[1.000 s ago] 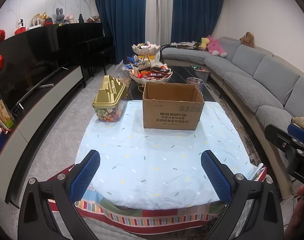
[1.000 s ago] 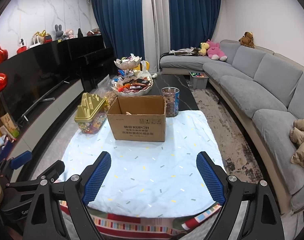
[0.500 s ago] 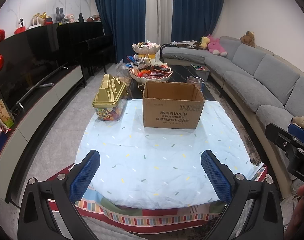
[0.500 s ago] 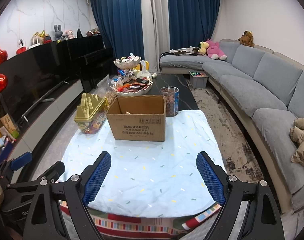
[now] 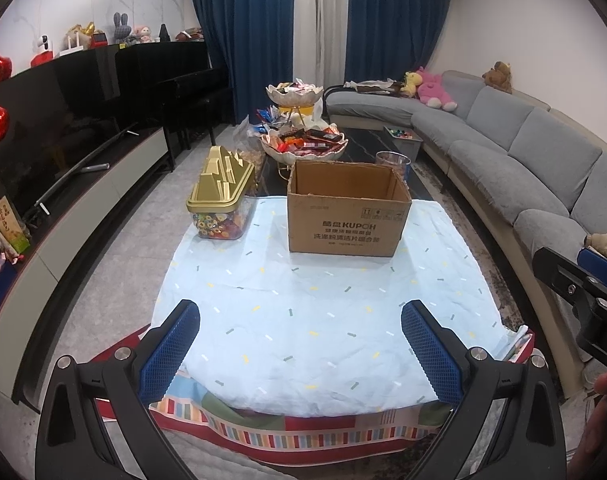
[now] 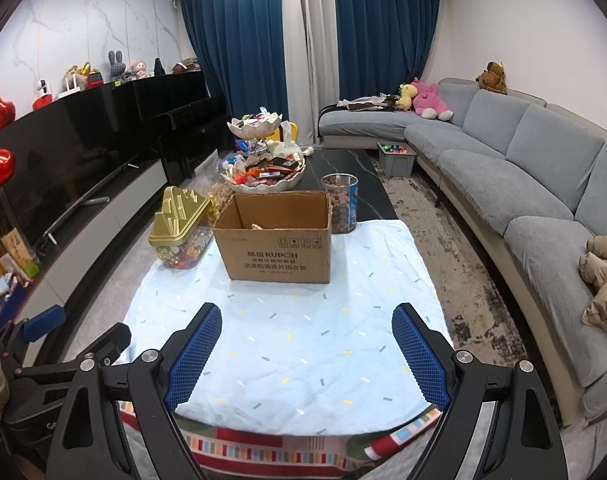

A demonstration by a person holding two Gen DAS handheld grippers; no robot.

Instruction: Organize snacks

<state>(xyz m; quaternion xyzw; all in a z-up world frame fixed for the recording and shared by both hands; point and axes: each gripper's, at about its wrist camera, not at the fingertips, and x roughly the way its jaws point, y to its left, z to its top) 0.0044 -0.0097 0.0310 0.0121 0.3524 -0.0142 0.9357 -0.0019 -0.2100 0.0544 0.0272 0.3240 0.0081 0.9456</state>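
Table [image 5: 303,320], pale blue cloth, bare at near end.
Box [image 5: 347,210], cardboard, open-topped, at far middle; likely destination.
Candy tub [image 5: 219,208], gold lid, just left of box.
Nut jar [image 6: 340,202], behind box's right corner.
Snack bowls [image 6: 263,176], well beyond.
Left gripper [image 5: 299,354], right gripper [image 6: 307,354]: wide, empty, hovering at near edge.
Advice: take tub by its narrow sides, below lid.

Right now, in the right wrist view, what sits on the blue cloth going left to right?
Gold-lidded candy box → cardboard box → clear jar of brown snacks, at the cloth's far edge.
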